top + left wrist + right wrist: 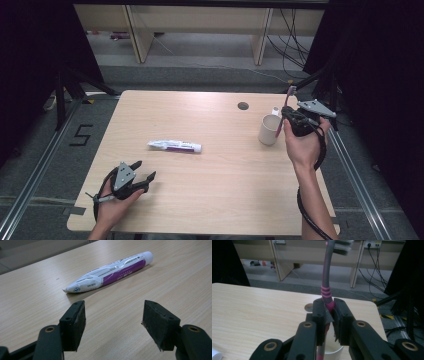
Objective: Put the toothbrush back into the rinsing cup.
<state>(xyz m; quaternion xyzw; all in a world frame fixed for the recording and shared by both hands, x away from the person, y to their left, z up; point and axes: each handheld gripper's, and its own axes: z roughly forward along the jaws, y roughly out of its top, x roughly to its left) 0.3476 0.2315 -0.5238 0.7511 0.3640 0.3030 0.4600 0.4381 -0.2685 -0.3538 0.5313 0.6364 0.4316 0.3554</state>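
Toothbrush clamped over the cup, toothpaste lying mid-table

From the high view, the wooden table [215, 200] carries a white cup [269, 131] near its right edge and a toothpaste tube [175, 145] at its middle. The right gripper [330, 312] is clamped on a pink-and-grey toothbrush [327, 277] standing upright above the cup (its own view shows bristles at top). The left gripper [113, 320] rests low near the table's front left, jaws apart and empty, facing the tube's crimped end.

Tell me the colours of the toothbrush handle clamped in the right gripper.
The toothbrush has a grey neck with pink ribbed grip and pink lower handle, clearest in the right gripper view.
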